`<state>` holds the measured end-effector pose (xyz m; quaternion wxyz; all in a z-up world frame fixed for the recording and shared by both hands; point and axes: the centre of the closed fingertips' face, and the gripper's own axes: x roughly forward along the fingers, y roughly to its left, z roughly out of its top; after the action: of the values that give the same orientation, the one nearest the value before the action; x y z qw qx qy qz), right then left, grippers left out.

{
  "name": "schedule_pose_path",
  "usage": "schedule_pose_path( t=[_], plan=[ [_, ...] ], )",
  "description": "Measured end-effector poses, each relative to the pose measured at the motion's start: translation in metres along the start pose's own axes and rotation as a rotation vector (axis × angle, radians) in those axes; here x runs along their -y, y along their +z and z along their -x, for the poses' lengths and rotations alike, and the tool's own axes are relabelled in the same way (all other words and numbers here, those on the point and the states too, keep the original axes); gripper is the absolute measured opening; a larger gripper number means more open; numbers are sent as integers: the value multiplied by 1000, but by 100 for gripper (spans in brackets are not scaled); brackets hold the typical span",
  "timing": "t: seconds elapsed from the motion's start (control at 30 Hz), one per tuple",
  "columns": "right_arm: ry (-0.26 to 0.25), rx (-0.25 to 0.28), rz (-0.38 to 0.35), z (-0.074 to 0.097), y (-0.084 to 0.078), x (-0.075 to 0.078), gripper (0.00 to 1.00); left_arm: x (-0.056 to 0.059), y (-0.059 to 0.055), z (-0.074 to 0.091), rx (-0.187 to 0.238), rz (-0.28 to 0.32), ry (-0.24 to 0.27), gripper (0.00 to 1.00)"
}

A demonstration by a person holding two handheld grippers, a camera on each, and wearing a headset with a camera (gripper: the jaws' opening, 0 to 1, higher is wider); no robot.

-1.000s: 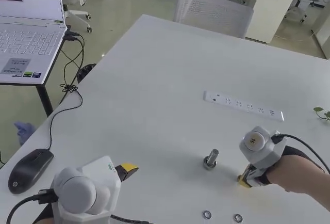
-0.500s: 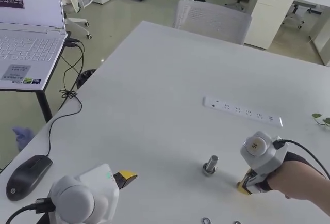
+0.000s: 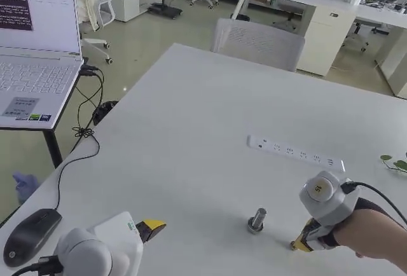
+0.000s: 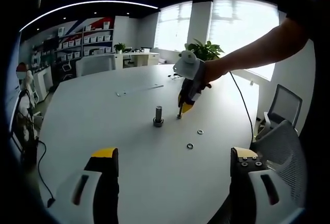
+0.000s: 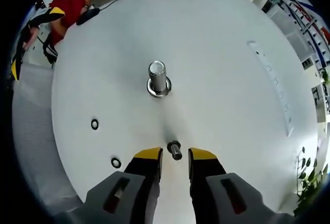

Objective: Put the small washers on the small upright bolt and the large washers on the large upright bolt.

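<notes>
Left claw (image 4: pixel 174 153), right claw (image 5: pixel 175 157): grey, yellow-tipped

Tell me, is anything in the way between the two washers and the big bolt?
Nothing visible is. In the right gripper view, the nearer washer and farther washer lie with only bare table between them and the big bolt.

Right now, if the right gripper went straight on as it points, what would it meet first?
Probably the small upright steel bolt, just ahead of the right gripper's open jaws. The large steel bolt stands farther on; depth is unclear.
</notes>
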<state>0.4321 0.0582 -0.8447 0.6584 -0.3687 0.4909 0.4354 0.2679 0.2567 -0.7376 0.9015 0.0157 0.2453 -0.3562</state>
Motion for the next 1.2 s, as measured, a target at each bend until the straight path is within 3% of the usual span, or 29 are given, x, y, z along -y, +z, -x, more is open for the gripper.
schedule_pose_path(
  t=[0.2, 0.63, 0.83, 1.0, 1.2],
  plan=[
    [-6, 13, 3, 10, 5, 1, 22, -2, 4, 2, -1, -5, 8, 90],
    [-14, 7, 18, 24, 7, 2, 22, 3, -2, 4, -12, 2, 19, 95],
    [-11, 17, 26, 31, 9, -8, 22, 3, -9, 2, -39, -3, 22, 99],
    [-3, 27, 16, 36, 9, -13, 22, 3, -10, 3, -37, 34, 23, 99],
    [0, 21, 27, 41, 5, -24, 22, 7, -12, 2, -37, 29, 23, 100]
  ],
)
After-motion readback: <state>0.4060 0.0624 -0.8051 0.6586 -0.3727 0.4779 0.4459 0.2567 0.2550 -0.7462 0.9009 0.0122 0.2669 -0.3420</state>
